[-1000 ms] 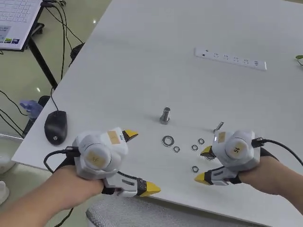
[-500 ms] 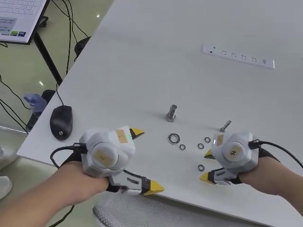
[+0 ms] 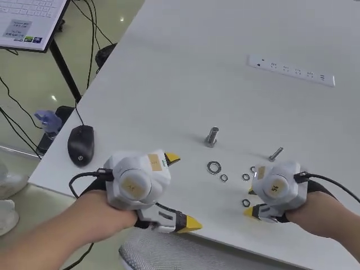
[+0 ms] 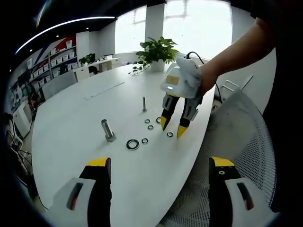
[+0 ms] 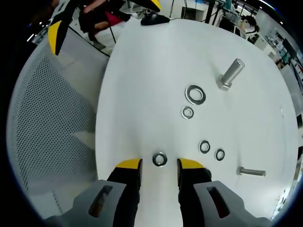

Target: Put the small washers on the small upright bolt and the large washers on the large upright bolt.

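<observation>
The right gripper [image 5: 159, 166] stood open, its jaws either side of a washer [image 5: 159, 159], apparently small, well apart from the large bolt [image 5: 231, 74]. The left gripper [image 4: 159, 162] was open and empty. The washer was judged light, thin and slippery, best gripped across its rim.

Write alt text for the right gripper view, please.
The right gripper, jaws open, frames a small washer on the white table between its yellow tips. Beyond are a large washer, three more small washers, the large bolt and the small bolt.
</observation>
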Demonstrator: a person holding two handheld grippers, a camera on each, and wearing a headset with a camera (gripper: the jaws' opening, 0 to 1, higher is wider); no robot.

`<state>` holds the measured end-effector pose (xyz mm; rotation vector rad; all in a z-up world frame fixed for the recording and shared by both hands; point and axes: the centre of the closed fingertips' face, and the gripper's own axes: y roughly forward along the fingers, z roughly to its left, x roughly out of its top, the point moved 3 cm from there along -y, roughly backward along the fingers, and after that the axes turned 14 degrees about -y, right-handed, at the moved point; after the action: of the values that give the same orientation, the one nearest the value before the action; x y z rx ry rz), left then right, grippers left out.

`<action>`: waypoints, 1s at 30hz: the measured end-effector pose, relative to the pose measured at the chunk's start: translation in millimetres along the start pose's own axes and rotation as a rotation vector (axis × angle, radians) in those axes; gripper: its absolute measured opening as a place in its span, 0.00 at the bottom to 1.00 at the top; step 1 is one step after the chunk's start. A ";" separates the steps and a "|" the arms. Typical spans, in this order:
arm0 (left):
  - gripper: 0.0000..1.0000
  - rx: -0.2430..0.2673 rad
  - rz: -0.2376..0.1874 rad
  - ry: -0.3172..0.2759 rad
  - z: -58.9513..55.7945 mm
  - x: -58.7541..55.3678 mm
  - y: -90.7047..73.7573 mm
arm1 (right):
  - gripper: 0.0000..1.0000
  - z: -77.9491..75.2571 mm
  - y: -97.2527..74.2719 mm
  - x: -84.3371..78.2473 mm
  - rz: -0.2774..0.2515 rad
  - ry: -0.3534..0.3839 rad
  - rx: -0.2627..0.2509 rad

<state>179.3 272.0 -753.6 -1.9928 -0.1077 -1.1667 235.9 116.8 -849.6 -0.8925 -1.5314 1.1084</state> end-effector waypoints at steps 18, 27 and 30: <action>0.82 0.013 0.006 -0.013 1.3 -6.5 -8.2 | 0.21 -2.8 0.8 1.1 0.066 0.010 0.001; 0.80 0.016 0.011 -0.020 1.6 -9.3 -8.5 | 0.15 -3.5 1.2 2.3 0.081 0.022 -0.011; 0.79 0.017 0.013 -0.018 0.8 -9.4 -8.7 | 0.14 -4.0 1.3 1.4 0.078 0.024 -0.012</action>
<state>170.7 281.2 -755.7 -1.9862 -0.1134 -1.1358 239.5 119.3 -850.1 -0.9771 -1.4958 1.1419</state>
